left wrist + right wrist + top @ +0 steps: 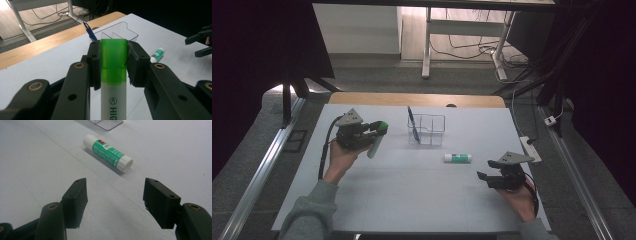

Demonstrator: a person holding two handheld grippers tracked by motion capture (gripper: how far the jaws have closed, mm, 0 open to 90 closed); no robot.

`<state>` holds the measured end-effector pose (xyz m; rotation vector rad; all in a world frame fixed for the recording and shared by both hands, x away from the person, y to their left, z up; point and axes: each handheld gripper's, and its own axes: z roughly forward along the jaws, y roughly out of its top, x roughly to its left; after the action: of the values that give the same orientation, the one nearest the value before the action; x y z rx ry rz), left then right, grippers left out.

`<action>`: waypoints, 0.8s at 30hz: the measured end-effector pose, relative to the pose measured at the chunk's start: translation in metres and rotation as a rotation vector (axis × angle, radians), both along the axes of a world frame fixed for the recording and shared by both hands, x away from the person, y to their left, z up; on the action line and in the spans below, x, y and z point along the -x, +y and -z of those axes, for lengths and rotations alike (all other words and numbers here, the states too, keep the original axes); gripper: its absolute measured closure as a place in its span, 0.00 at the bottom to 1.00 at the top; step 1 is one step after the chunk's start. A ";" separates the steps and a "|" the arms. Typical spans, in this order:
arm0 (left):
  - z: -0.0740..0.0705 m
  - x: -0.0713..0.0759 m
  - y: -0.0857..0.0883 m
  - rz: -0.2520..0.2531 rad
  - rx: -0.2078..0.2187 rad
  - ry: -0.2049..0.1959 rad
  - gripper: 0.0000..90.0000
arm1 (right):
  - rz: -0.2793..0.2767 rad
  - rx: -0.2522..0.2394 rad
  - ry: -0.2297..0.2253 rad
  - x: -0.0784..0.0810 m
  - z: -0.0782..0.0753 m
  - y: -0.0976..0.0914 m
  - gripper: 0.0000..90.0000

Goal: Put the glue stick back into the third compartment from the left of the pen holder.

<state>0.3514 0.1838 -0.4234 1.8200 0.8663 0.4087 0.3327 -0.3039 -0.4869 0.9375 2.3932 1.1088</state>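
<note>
My left gripper (379,131) is shut on a highlighter (113,75) with a green cap and white barrel, held above the table's left part; its pads press the cap from both sides. A clear plastic organiser (427,130) with a blue pen (411,121) standing in it sits just right of that gripper, also seen ahead as the organiser (117,31) and pen (90,32). A green-and-white glue stick (457,158) lies on the mat. My right gripper (484,177) hovers open to its lower right, the glue stick (108,152) lying ahead of its jaws.
A white mat (412,190) covers the table, with a wooden edge (412,99) at the back. A white power strip (531,148) lies off the mat's right side. Desk legs and cables stand on the floor beyond.
</note>
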 end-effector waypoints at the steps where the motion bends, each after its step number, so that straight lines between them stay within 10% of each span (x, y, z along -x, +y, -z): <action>1: 0.000 0.000 0.000 0.002 0.006 0.000 0.74 | 0.000 -0.001 0.000 0.000 0.000 0.000 0.40; 24: -0.003 -0.010 -0.020 0.035 0.080 -0.012 0.74 | -0.005 -0.001 0.008 -0.001 0.003 0.002 0.40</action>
<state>0.3614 0.1633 -0.4203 1.7553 0.8300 0.3579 0.3334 -0.3021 -0.4898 0.9381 2.4027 1.1107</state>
